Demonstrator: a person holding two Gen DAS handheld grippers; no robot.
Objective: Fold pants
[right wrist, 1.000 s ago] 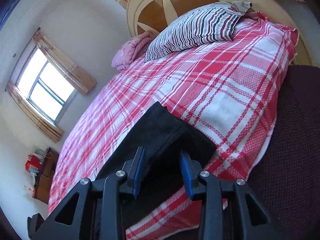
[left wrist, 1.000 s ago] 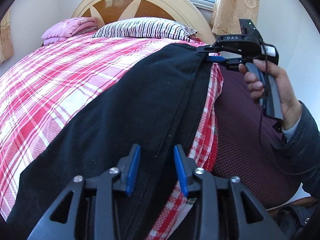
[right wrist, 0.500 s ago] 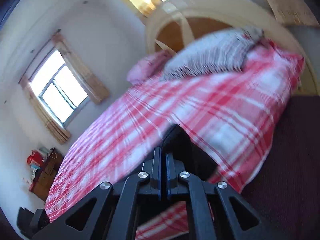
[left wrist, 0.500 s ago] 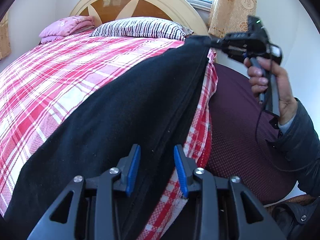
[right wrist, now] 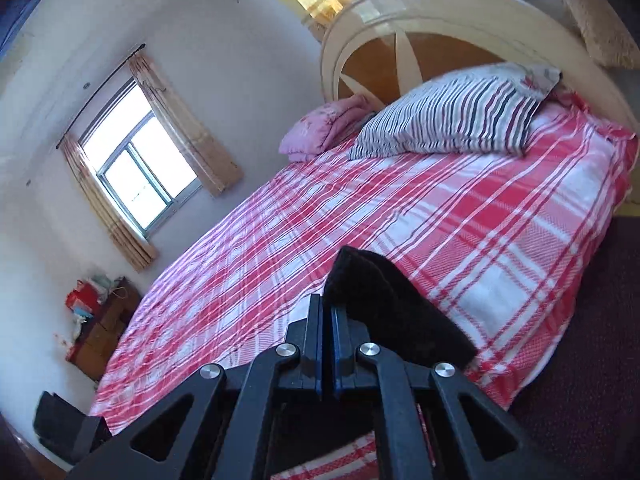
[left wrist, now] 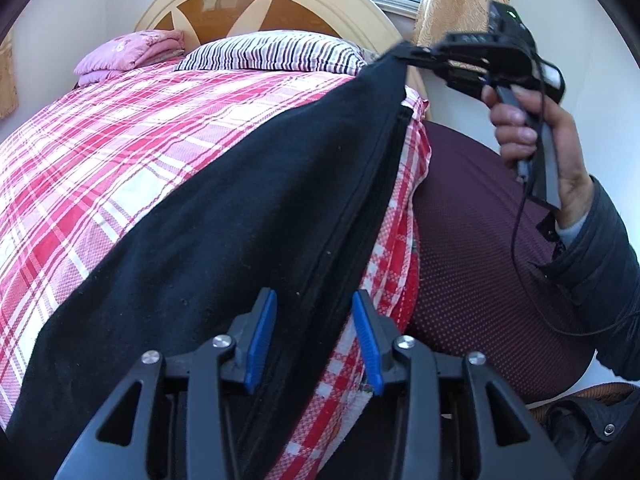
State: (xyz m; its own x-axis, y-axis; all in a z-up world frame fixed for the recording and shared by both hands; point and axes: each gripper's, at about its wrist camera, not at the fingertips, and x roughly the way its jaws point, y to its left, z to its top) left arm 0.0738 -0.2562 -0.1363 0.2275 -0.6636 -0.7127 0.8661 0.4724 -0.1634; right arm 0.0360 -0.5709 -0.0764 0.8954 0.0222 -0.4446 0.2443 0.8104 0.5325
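Note:
Black pants (left wrist: 240, 220) lie stretched along the right edge of the red plaid bed (left wrist: 100, 152). In the left wrist view my left gripper (left wrist: 314, 336) sits over their near end. Its jaws are opening, and the pants' seam edge runs between the blue pads (left wrist: 260, 336) without being pinched. At the far end, my right gripper (left wrist: 416, 54) is shut on the pants' corner and holds it up off the sheet. In the right wrist view the right gripper (right wrist: 327, 320) has its pads together, with the black cloth (right wrist: 392, 304) bunched at the tips.
A striped pillow (left wrist: 276, 50) and a folded pink blanket (left wrist: 128, 52) lie by the wooden headboard (left wrist: 256, 4). A dark maroon mattress side (left wrist: 480, 240) drops off right of the sheet. A person's hand (left wrist: 536, 136) and dark sleeve hold the right gripper. A window (right wrist: 136, 168) and a cluttered cabinet (right wrist: 100, 320) stand beyond the bed.
The right gripper closed on the far corner of the pants and lifted it off the bed. The left gripper stayed in place, and its pads moved slightly wider apart.

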